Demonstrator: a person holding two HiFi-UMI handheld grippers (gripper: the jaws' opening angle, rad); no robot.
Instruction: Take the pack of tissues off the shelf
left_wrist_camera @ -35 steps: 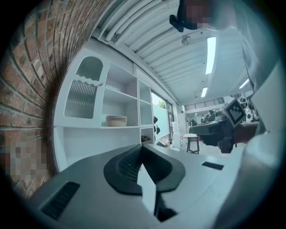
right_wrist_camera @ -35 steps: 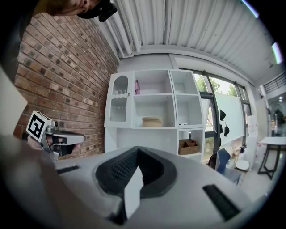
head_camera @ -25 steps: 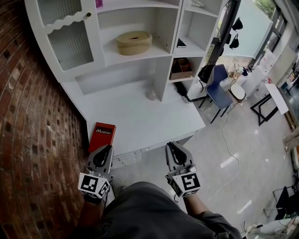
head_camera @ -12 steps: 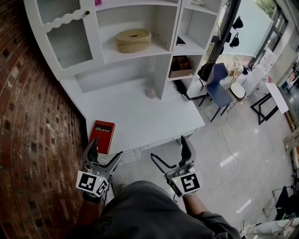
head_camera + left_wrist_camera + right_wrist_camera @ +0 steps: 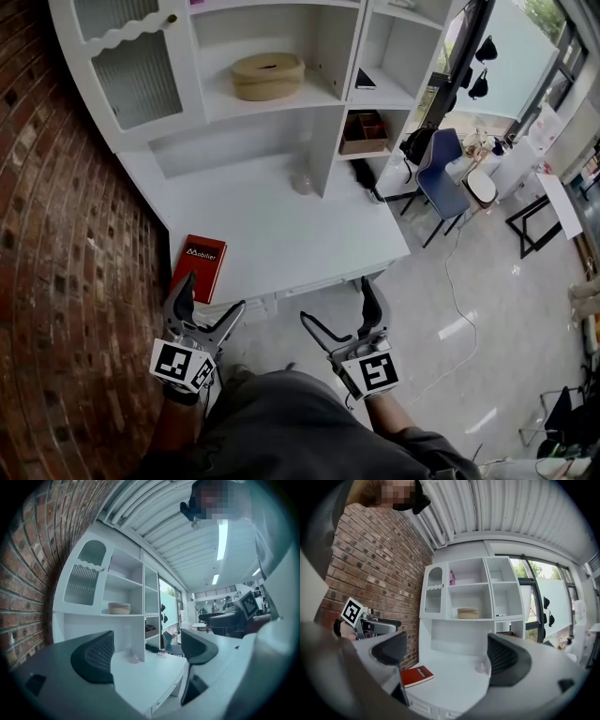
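Observation:
A beige oval tissue holder (image 5: 267, 75) with a slot in its top sits on the middle shelf of the white shelf unit (image 5: 328, 56). It also shows far off as the tissue holder (image 5: 119, 608) in the left gripper view and the tissue holder (image 5: 468, 613) in the right gripper view. My left gripper (image 5: 214, 295) and right gripper (image 5: 336, 302) hang low in front of the desk's front edge, far from the shelf. The left gripper (image 5: 146, 651) is open and empty. So is the right gripper (image 5: 445, 653).
A red book (image 5: 199, 267) lies at the desk's front left corner. A small pale object (image 5: 303, 185) rests on the desk (image 5: 281, 234) by the shelf divider. A brown box (image 5: 363, 134) fills a lower right cubby. There is a brick wall (image 5: 56, 244) on the left and a blue chair (image 5: 441, 178) on the right.
Both grippers have gone from shut to wide open and have stayed in front of the desk. The head view has shifted slightly.

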